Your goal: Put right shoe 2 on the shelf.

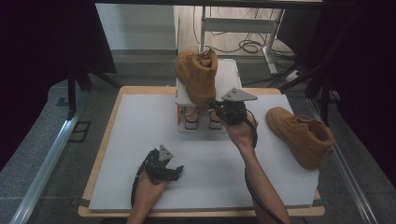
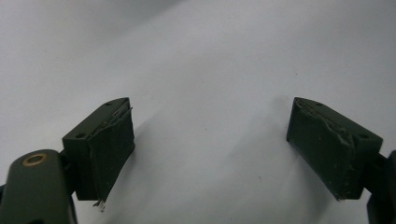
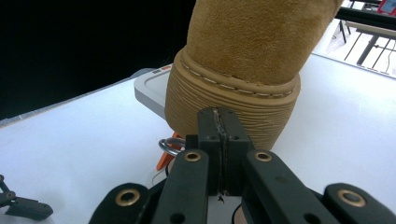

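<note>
Boot point(image 1: 197, 74) on the little white stand point(image 1: 229, 77) is the landmark for everything else, so here goes. It's a tan suede one, sitting on top of that raised white platform at the far edge of the white table point(image 1: 140, 140), heel end hanging a bit over the near edge of the stand, toward the person

Right gripper point(image 1: 219, 106) is right up at the boot's heel, just below and in front of it. In the right gripper view point(image 3: 218, 121) the two black jaws are pressed flat together with nothing between them, tips sitting just in front of the ribbed sole; can't tell if they actually touch the rubber. Under the boot, down in the stand, there's a bit of orange stuff and a metal ring point(image 3: 167, 146), too hidden to say more

Left gripper point(image 1: 176, 171) is well away from the boot, near the front of the table and left of the right hand point(image 1: 240, 133), lying low over the white surface. Its own view point(image 2: 210, 154) shows the jaws spread wide with bare table between them, holding nothing

Second matching boot point(image 1: 301, 135) lies on the table to the right of the stand, well apart from the first one, tipped over on its side
</note>
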Motion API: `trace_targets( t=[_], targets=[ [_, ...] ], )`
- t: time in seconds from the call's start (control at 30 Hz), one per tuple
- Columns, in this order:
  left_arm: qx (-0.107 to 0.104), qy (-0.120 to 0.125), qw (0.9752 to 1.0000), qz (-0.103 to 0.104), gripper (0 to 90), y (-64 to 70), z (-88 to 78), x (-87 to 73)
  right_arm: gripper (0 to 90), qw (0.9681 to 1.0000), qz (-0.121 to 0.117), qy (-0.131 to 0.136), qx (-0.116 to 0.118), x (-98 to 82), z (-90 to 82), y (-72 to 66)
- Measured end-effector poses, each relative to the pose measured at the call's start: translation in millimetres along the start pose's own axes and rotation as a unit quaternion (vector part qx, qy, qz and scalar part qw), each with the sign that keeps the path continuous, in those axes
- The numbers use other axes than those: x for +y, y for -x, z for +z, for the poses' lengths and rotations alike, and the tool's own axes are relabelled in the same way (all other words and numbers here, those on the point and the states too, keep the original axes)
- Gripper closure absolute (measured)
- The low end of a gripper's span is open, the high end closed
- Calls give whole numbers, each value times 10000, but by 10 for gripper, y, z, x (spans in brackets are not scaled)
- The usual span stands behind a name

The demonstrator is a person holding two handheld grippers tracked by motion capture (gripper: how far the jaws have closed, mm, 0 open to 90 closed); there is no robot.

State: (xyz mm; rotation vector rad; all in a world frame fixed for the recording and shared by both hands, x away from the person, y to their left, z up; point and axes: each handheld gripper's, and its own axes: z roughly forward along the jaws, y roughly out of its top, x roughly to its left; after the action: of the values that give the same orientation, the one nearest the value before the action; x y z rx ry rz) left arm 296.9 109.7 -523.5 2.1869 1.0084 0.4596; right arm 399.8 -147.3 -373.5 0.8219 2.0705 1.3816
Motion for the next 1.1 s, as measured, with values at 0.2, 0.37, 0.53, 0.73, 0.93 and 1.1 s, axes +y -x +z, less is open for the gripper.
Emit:
trace_targets(
  t=[0.2,0.37,0.53,0.73,0.93,1.1],
  targets=[
    [-1,-3,10000,5,149,-1,0,0,894,10000,45,-14,50,36,88,-50],
    [-2,-18,10000,23,149,-4,-2,0,894,9999,30,-53,95,70,162,-94],
    [-3,-18,10000,21,149,-4,-2,0,894,9999,16,-63,124,98,232,-147],
    [0,-23,10000,32,149,-5,-2,0,894,9998,-31,-89,161,131,313,-193],
    [-1,-24,10000,31,149,-4,-3,0,840,9996,17,-90,257,125,315,-194],
    [8,-17,10000,36,149,-1,-3,-1,687,9996,49,2,286,94,274,-196]
  ],
)
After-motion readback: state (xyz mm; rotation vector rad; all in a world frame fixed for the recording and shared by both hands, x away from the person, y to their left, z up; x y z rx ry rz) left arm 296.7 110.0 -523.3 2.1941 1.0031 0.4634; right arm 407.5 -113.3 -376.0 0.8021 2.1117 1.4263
